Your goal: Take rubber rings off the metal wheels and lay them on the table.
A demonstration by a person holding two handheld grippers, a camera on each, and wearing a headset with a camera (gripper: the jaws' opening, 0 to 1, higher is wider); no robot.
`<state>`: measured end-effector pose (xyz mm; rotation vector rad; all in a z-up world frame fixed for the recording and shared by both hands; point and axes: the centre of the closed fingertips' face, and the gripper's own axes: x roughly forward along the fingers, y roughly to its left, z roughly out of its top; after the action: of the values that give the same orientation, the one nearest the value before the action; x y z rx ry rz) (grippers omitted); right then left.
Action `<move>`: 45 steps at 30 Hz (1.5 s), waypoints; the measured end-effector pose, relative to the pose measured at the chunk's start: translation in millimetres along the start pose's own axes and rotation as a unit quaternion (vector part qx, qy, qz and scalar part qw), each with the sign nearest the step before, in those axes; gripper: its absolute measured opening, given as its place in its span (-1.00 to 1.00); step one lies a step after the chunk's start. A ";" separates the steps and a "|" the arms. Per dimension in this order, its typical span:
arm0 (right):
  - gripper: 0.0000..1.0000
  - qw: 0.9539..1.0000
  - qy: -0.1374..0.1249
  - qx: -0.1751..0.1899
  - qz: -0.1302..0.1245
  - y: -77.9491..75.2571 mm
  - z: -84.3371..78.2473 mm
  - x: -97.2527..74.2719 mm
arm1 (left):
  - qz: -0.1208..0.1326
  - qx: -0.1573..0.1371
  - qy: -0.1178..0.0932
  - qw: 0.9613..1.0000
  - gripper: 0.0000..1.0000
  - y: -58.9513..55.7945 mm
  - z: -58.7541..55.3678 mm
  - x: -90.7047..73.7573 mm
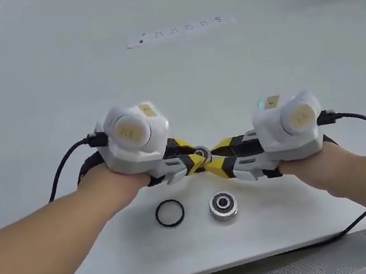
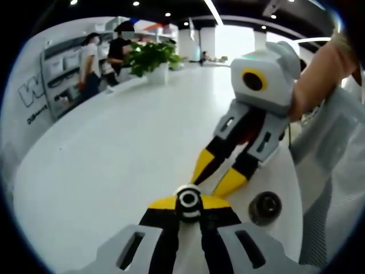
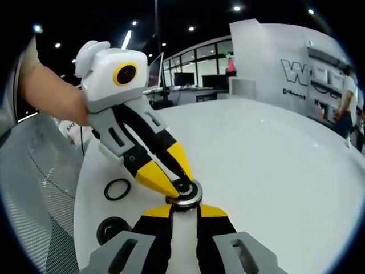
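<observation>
Black ring (image 1: pixel 170 213) and silver wheel (image 1: pixel 223 205) lie below the jaws. Both the left gripper (image 2: pixel 188 203) and right gripper (image 3: pixel 183 205) pinch another wheel (image 3: pixel 183 194), shiny-rimmed in right gripper view.

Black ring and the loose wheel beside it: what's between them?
Just bare table; the head view shows the black ring and loose wheel apart.
</observation>
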<state>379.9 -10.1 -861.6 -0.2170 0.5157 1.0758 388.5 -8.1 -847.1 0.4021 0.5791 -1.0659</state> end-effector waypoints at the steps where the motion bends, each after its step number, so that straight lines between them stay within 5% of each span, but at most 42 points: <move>1: -0.79 1.000 0.000 0.000 0.000 -0.3 -0.4 -0.4 | 0.000 0.000 0.000 1.000 -0.73 0.0 0.0 0.0; 11: -0.92 1.000 0.003 0.006 -0.003 -1.6 -2.2 -1.7 | 0.002 -0.003 0.002 1.000 -0.73 1.2 -0.6 0.4; 26: -1.00 0.997 -0.005 0.083 0.005 -1.6 -4.5 -2.0 | 0.006 -0.006 0.002 1.000 -0.73 4.1 -1.7 1.6; 33: -1.00 0.987 -0.020 0.157 0.008 -5.2 -4.2 -4.7 | 0.008 -0.004 0.005 1.000 -0.74 4.7 -2.2 1.9; 42: -1.00 0.965 -0.059 0.257 0.012 -11.4 3.0 -10.5 | 0.010 -0.007 0.007 1.000 -0.75 5.0 -2.5 2.4; 45: -1.00 0.963 -0.061 0.261 0.013 -9.2 5.2 -8.7 | 0.010 -0.007 0.007 1.000 -0.75 4.9 -2.4 2.6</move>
<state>386.3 -19.0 -853.4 0.3181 0.6730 0.9365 393.2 -6.4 -850.5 0.4022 0.5941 -1.0403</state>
